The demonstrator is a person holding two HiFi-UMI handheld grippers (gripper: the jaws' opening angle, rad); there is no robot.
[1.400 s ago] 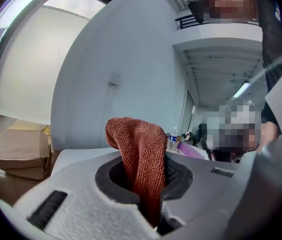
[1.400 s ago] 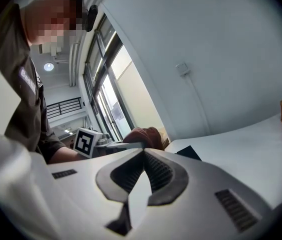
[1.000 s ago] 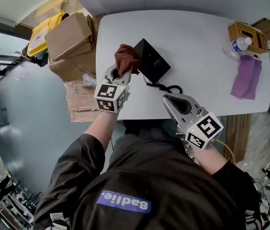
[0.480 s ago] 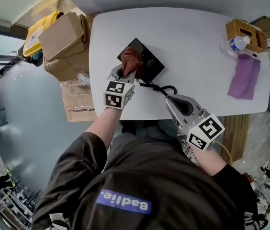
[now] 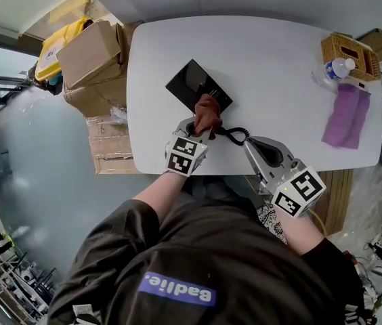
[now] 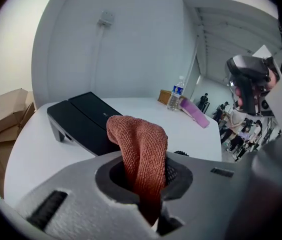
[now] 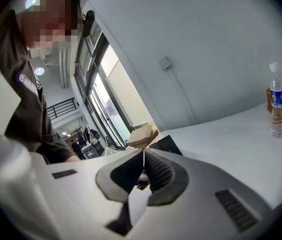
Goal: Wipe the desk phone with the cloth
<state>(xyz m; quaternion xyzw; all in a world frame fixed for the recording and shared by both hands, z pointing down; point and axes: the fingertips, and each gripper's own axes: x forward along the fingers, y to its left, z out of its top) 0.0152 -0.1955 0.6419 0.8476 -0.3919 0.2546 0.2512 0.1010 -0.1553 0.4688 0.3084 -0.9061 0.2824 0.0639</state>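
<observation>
The black desk phone (image 5: 197,84) lies on the white table (image 5: 272,66), with its coiled cord (image 5: 237,135) running to the near edge. My left gripper (image 5: 201,124) is shut on a rust-red cloth (image 5: 207,114), which rests at the phone's near right corner. In the left gripper view the cloth (image 6: 140,149) stands up from between the jaws, with the phone (image 6: 83,121) just beyond it. My right gripper (image 5: 257,144) hovers by the cord near the table's front edge, its jaws shut on nothing (image 7: 142,160).
A purple cloth (image 5: 345,115), a water bottle (image 5: 335,69) and a wicker basket (image 5: 349,51) sit at the table's far right. Cardboard boxes (image 5: 91,56) and a yellow item stand on the floor left of the table. People are seen in the distance in both gripper views.
My left gripper has dragged the cloth rightward and nearer, from the phone's left corner across its face to its near right corner. The right gripper has stayed about where it was.
</observation>
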